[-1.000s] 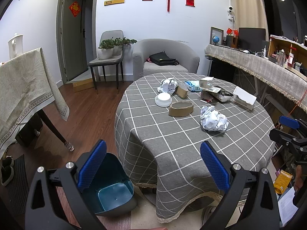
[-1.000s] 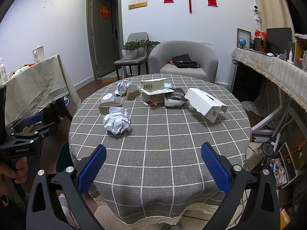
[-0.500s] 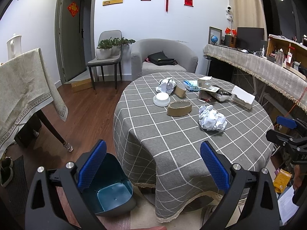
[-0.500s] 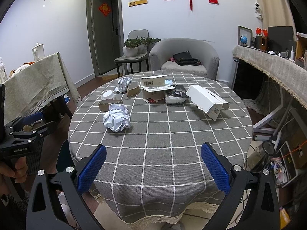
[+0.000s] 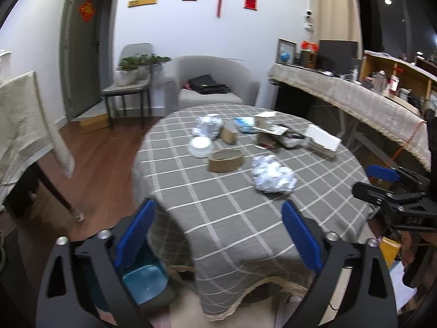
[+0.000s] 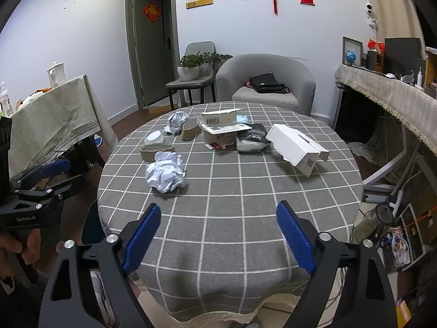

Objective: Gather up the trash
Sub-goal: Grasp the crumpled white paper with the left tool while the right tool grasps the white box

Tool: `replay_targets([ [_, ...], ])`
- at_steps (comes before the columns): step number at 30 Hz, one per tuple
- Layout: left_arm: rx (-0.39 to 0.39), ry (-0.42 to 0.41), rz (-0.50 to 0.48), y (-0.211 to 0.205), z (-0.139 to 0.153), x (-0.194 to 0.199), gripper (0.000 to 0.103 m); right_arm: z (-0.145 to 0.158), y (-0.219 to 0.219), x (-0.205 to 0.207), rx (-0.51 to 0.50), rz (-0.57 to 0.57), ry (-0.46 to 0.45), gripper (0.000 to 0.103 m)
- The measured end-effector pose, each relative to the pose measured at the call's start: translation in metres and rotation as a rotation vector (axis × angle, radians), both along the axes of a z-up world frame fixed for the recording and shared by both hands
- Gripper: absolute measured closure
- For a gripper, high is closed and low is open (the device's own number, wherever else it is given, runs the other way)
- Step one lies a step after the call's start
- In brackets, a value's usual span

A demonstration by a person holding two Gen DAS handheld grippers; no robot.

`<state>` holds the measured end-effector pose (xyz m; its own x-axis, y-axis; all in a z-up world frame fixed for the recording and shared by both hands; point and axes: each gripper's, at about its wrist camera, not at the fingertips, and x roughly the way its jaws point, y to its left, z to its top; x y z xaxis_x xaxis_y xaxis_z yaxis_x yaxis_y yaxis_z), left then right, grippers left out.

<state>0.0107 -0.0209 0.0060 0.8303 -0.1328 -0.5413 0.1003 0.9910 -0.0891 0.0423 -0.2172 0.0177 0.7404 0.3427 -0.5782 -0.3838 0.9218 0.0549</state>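
A round table (image 6: pixel 245 205) with a grey checked cloth carries trash: a crumpled white paper ball (image 6: pixel 165 175) (image 5: pixel 273 175), a brown tape roll (image 6: pixel 155 151) (image 5: pixel 225 160), a white bowl (image 5: pixel 201 146), a second crumpled ball (image 6: pixel 177 121), an open cardboard box (image 6: pixel 221 131), a dark wrapper (image 6: pixel 252 139) and a long white box (image 6: pixel 297 147). A blue bin (image 5: pixel 144 281) stands on the floor at the table's left. My left gripper (image 5: pixel 218 235) is open and empty at the table's near-left edge. My right gripper (image 6: pixel 218 235) is open and empty over the near edge.
A cloth-covered side table (image 6: pixel 54 120) stands at the left. A grey armchair (image 6: pixel 267 82) with a black bag and a chair with plants (image 6: pixel 194 68) stand behind. A draped counter (image 6: pixel 387 95) runs along the right. Cables and clutter (image 6: pixel 396 232) lie on the floor right.
Both grippers have moved closer to the table. The left view has swung right, so the bin now sits behind the left finger. Both stay open.
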Motion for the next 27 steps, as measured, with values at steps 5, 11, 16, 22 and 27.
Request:
replay_targets([
  [5, -0.022, 0.02, -0.067, -0.017, -0.004, 0.012, 0.024, 0.0, -0.013, 0.009, 0.02, -0.013, 0.011, 0.019],
  [11, -0.036, 0.044, -0.097, -0.032, -0.011, 0.032, 0.032, 0.0, -0.024, 0.022, 0.025, -0.021, 0.019, 0.022],
  [16, -0.044, 0.067, -0.118, -0.046, -0.018, 0.054, 0.033, -0.002, -0.038, 0.033, 0.031, -0.034, 0.028, 0.022],
  [22, -0.039, 0.09, -0.128, -0.058, -0.026, 0.073, 0.031, -0.003, -0.053, 0.045, 0.047, -0.046, 0.04, 0.022],
  [27, -0.062, 0.105, -0.131, -0.063, -0.031, 0.091, 0.031, -0.005, -0.063, 0.057, 0.056, -0.057, 0.048, 0.022],
])
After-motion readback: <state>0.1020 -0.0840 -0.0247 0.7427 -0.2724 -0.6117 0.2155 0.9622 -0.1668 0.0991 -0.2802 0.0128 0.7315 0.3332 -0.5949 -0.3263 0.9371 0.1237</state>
